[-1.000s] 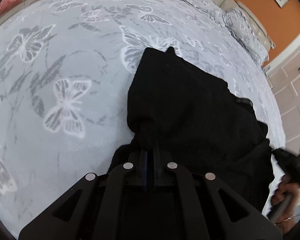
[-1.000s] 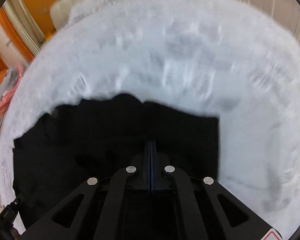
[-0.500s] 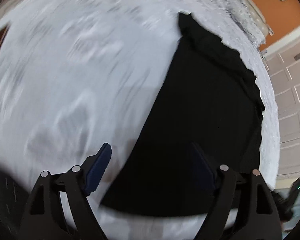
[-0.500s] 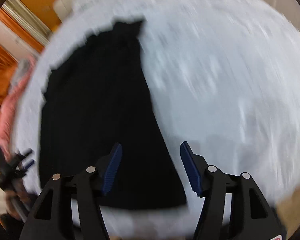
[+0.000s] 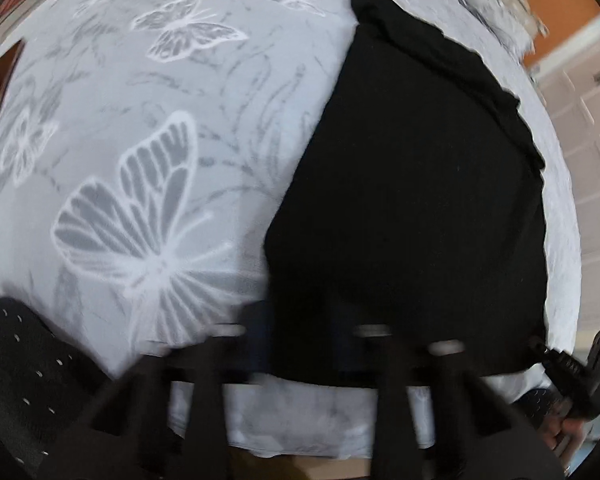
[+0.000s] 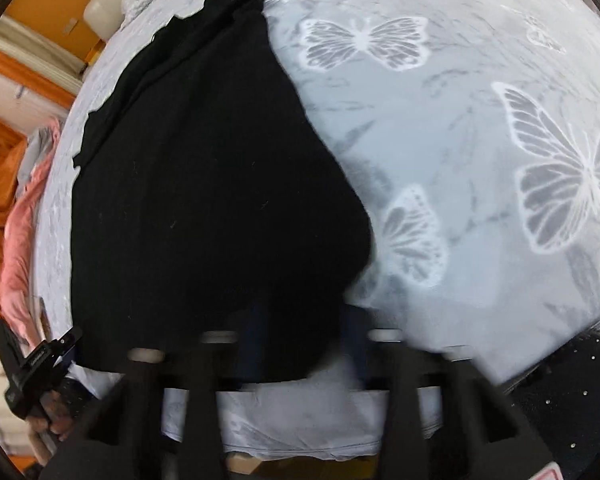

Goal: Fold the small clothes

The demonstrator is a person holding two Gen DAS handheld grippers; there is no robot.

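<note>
Between both jaws, black garment (image 5: 412, 200).

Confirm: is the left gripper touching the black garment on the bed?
Cannot tell. In the left wrist view the left gripper's open jaws straddle the black garment's near corner, but motion blur hides any contact or gap.

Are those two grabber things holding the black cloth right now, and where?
Cannot tell for sure. Both hand-held grippers, left and right, look spread at the black garment's near edge on the butterfly bedspread, but blur hides any pinch.
</note>
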